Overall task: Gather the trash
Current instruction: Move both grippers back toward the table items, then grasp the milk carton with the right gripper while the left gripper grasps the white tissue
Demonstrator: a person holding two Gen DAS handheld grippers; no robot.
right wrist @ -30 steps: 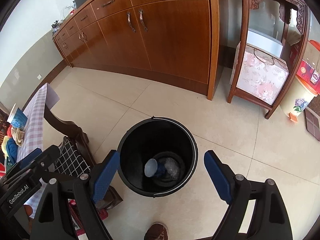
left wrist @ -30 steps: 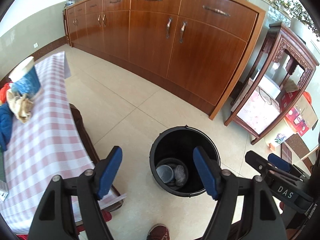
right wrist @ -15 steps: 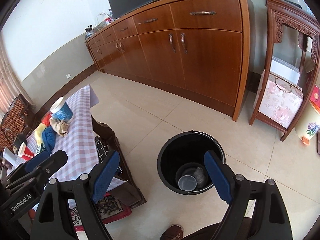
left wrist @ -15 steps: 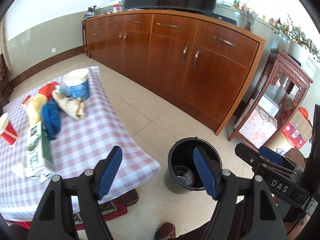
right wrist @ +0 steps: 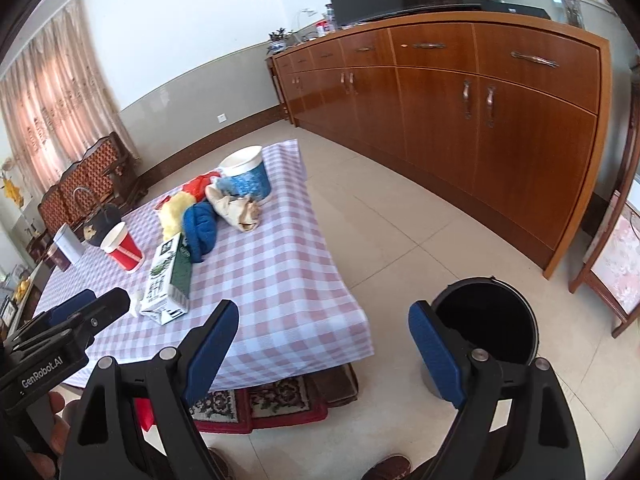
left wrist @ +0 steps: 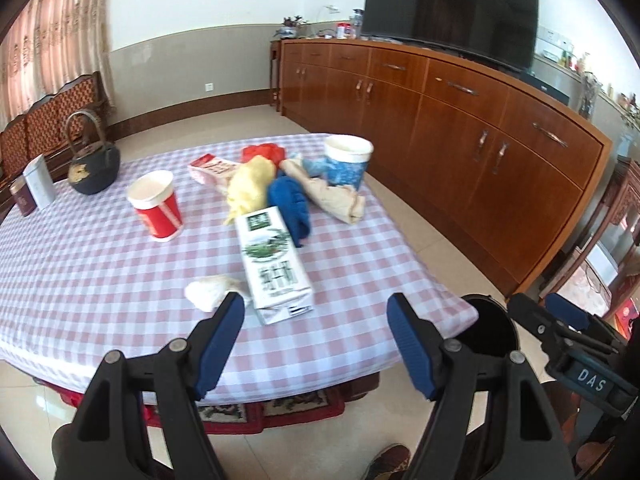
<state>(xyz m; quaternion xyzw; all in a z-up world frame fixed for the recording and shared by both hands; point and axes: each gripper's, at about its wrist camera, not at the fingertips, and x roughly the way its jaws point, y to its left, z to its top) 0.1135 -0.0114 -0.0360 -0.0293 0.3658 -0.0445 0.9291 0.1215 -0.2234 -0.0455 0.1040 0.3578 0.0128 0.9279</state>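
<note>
Blue-padded left tongs and right tongs both spread, empty; milk carton lies on checked counter.

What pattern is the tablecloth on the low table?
The tablecloth is a pink-and-white check, clearest in the left wrist view.

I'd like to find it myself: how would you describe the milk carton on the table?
Start at the table with the pink checked cloth. Near its front edge, beside a crumpled white tissue, lies the milk carton. It is the only long white box lying flat, printed with a green picture, unlike the upright red cup.
</note>
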